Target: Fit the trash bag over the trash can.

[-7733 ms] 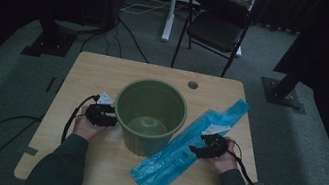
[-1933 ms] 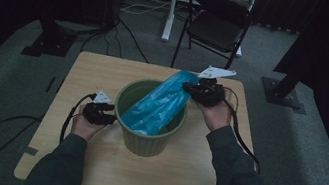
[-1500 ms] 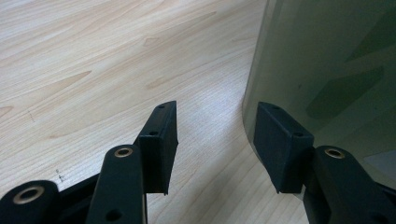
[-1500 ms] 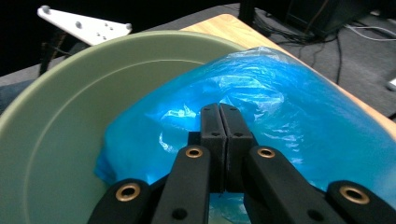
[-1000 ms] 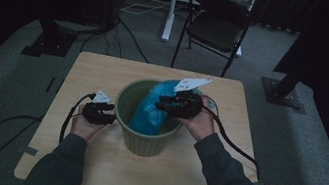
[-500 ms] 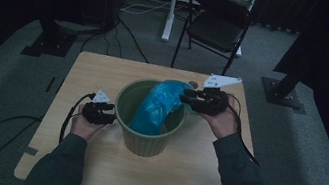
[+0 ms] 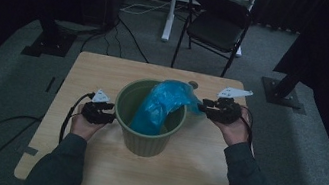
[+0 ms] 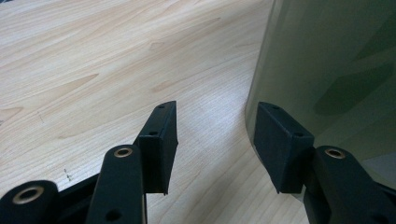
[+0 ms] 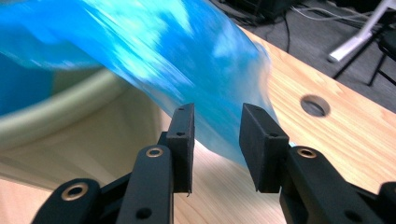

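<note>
A green bin (image 7: 144, 142) stands mid-table with a blue plastic bag (image 7: 160, 104) stuffed into it, the bag's top spilling over the right rim. My right gripper (image 7: 203, 104) hovers just right of that rim. In the right gripper view its jaws (image 9: 215, 140) have just been opening and stand apart, with the bag's loose edge (image 9: 163, 51) in and beyond the gap and not pinched. My left gripper (image 7: 110, 114) rests low at the bin's left side. It is open (image 8: 215, 140), one jaw next to the bin wall (image 8: 336, 60) and bare table between the jaws.
The wooden table (image 7: 105, 72) has a small round hole (image 7: 193, 84) behind the bin, seen also as the hole (image 9: 314, 105) near the right gripper. A black folding chair (image 7: 217, 25) and cables lie on the floor beyond the far edge.
My right hand has moved right, from over the bin to beyond its right rim, drawing the bag's top that way. The left hand has stayed put.
</note>
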{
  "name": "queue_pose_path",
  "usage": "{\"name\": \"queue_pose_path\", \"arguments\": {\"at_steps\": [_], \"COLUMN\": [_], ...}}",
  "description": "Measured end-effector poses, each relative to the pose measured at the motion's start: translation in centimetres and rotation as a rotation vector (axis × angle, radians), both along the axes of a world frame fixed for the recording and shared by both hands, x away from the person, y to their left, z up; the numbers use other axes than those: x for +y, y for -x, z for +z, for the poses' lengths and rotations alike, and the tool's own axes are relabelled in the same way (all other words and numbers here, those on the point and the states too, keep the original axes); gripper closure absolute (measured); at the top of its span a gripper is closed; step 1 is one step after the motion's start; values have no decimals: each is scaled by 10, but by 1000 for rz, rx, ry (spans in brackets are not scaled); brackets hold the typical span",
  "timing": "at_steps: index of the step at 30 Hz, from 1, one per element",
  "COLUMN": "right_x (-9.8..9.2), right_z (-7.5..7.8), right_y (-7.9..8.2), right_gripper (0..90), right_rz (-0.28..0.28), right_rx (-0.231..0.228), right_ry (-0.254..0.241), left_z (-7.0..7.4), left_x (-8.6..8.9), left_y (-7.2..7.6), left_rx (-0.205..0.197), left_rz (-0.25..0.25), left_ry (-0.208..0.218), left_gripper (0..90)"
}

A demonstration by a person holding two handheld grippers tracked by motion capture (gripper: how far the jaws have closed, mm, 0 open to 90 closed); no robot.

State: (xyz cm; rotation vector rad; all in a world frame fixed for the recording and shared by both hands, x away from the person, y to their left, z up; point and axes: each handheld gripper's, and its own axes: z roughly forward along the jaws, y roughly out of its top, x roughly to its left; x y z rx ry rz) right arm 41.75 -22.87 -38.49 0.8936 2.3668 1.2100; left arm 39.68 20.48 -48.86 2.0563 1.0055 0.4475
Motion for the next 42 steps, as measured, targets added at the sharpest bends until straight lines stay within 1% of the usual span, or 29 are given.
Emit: {"name": "queue_pose_path", "arguments": {"at_steps": [3, 5, 8, 10, 13, 15, 16, 17, 18, 19, 20, 21, 22, 25, 26, 30, 34, 38, 42], "right_x": [-4, -4, -3, -3, 0, 3, 4, 4, 6, 7, 7, 9, 9, 11, 12, 11, 10, 10, 11], "right_z": [-8, -11, -16, -18, -21, -22, -23, -23, -23, -23, -23, -20, -19, -13, -10, -1, 6, 7, 9], "right_y": [-3, -5, -10, -14, -19, -23, -24, -24, -26, -26, -26, -25, -24, -21, -20, -17, -16, -17, -17], "right_gripper": [626, 610, 582, 569, 545, 545, 594, 594, 759, 796, 796, 873, 889, 900, 900, 900, 900, 900, 900], "right_rz": [-4, -1, -3, 0, 36, 53, 60, 60, 78, 83, 83, 98, 102, 111, 112, 118, 124, 126, 130], "right_rx": [2, 5, 10, 19, 20, 25, 29, 29, 39, 39, 39, 31, 28, 9, 3, -18, -23, -20, -20], "right_ry": [29, 39, 70, 67, 68, 69, 69, 69, 63, 58, 58, 44, 41, 39, 35, 23, 8, -2, -15], "left_z": [0, 0, 0, 1, 1, 2, 2, 2, 3, 3, 4, 5, 6, 8, 11, 16, 17, 17, 17], "left_x": [0, 0, 1, 1, 1, 1, 2, 2, 2, 2, 2, 2, 2, 2, 1, 1, 1, -1, -5], "left_y": [0, 0, 0, 0, 0, -1, -1, -1, -1, -1, -1, -1, -1, -1, -1, -3, -5, -5, -6], "left_rx": [2, 1, -1, -2, -2, -5, -6, -6, -7, -7, -11, -14, -16, -21, -29, -41, -41, -40, -42], "left_rz": [2, 3, 4, 6, 10, 17, 19, 19, 23, 23, 23, 23, 23, 23, 23, 28, 19, 9, -18], "left_ry": [2, 2, 2, 1, 0, 5, 5, 5, 12, 12, 13, 14, 17, 16, 15, 25, 22, 21, 15], "left_gripper": [496, 495, 495, 496, 496, 496, 496, 497, 496, 496, 496, 496, 496, 496, 496, 496, 496, 495, 494]}}
